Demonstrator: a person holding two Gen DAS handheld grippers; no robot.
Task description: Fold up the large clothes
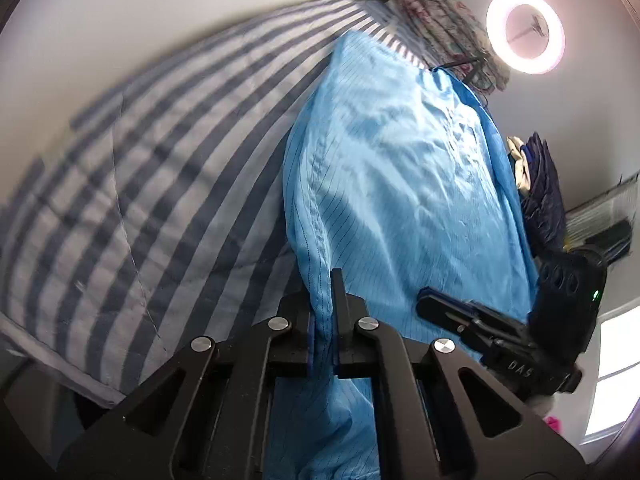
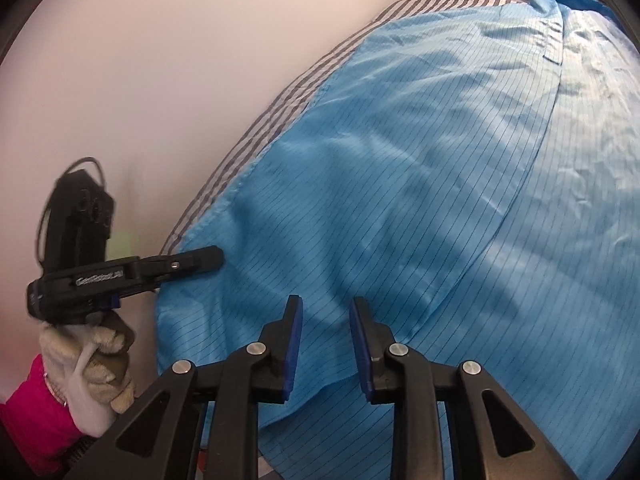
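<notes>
From the left wrist, the left gripper has its jaws clamped on a hem fold of the blue garment, which lies along the striped bedding beside the right gripper. From the right wrist, the right gripper's jaws stand partly apart over the garment's near edge, pads pressing nothing.

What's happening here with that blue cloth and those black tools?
A person is folding a blue garment spread on a striped bed, using two hand-held grippers. The left gripper is shut on the garment's hem. The right gripper is open above the cloth, gripping nothing.
</notes>
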